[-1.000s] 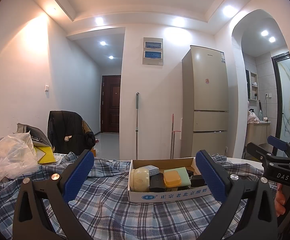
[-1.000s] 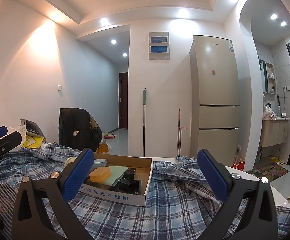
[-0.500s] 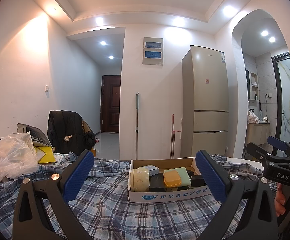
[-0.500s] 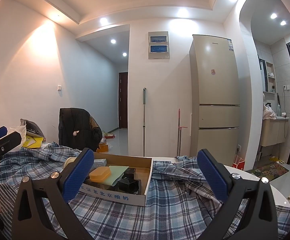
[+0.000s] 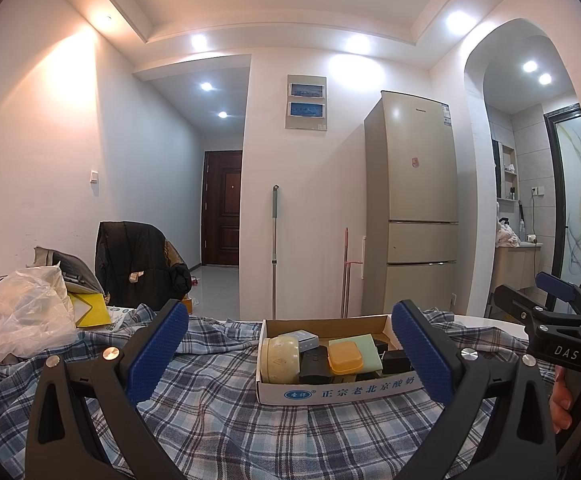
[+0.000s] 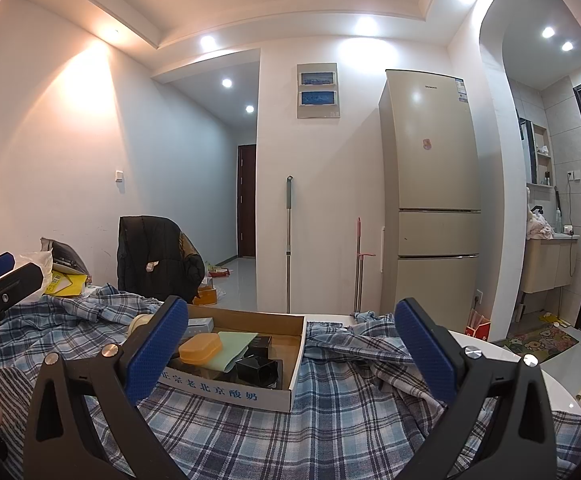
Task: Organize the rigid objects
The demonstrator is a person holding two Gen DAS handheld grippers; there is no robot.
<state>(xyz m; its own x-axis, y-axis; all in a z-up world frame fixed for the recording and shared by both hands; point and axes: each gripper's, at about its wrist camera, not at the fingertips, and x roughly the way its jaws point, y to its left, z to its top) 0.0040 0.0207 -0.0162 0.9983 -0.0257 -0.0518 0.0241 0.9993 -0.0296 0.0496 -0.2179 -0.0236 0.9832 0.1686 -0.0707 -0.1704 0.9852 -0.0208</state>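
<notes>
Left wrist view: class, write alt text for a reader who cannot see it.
An open gripper points at a cardboard box on a plaid cloth, packed with an orange case, a cream jar and dark boxes. The other gripper is at the right edge; a fridge stands behind.

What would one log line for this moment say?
left gripper: open, empty | right gripper: open, empty | cardboard box: on plaid cloth, holding items

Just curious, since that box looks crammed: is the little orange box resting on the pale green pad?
Touching. In the right wrist view the orange box lies on the green pad, overlapping its edge with no gap; the left wrist view shows the same.
</notes>
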